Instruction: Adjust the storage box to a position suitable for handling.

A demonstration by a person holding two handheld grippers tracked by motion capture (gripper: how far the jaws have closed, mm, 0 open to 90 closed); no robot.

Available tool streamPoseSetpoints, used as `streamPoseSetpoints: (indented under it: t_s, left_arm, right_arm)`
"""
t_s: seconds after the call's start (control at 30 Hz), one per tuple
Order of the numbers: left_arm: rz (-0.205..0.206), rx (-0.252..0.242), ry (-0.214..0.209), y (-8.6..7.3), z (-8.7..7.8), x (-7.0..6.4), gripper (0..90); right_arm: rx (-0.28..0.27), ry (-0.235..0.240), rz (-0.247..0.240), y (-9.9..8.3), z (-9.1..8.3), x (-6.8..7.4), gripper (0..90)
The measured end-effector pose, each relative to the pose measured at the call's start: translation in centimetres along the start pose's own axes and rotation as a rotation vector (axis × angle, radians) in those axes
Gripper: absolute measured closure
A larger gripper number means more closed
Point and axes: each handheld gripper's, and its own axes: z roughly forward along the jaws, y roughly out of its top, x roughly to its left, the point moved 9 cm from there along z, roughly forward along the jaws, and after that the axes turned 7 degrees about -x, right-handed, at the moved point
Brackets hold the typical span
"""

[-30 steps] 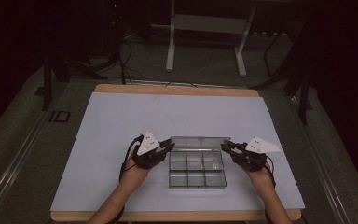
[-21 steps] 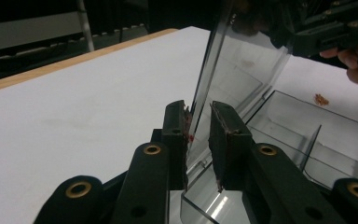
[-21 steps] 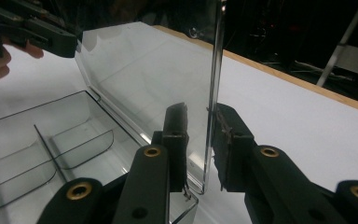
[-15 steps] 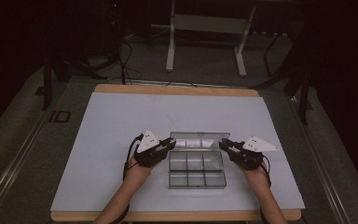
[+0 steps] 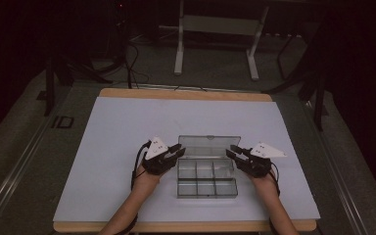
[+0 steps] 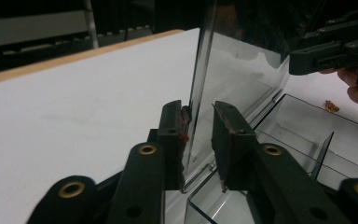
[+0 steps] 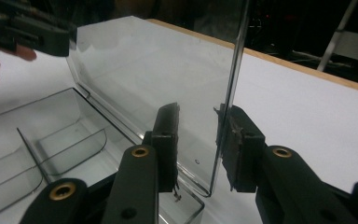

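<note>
A clear plastic compartment box (image 5: 207, 182) sits near the table's front edge, its compartments empty and its hinged lid (image 5: 209, 146) standing upright at the back. My left gripper (image 5: 178, 149) straddles the lid's left edge. In the left gripper view, the lid (image 6: 242, 60) passes between the open jaws of that gripper (image 6: 198, 140), against the left pad and clear of the right one. My right gripper (image 5: 233, 151) straddles the lid's right edge. In the right gripper view, the lid (image 7: 168, 70) lies close to the right pad of that open gripper (image 7: 198, 140).
The white table top (image 5: 127, 127) spreads wide to the left and behind the box. A small brown speck (image 6: 331, 106) lies on the table beyond the box. A metal stand (image 5: 215, 29) is on the dark floor past the table's far edge.
The lid has swung up from a lower tilt to nearly upright. Both grippers have moved up and back with its side edges.
</note>
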Motion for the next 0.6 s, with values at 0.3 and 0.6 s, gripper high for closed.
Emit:
streamPoseSetpoints:
  t_s: [0.3, 0.6]
  left_arm:
    - [-0.043, 0.006, 0.001, -0.35, 0.53, 0.23, 72.4]
    - [-0.062, 0.016, 0.02, -0.83, 1.0, 0.43, 70.6]
  right_arm:
    - [0.022, -0.004, -0.001, -0.49, 0.65, -0.11, 65.4]
    - [0.036, -0.028, 0.03, -0.69, 1.08, -0.22, 63.5]
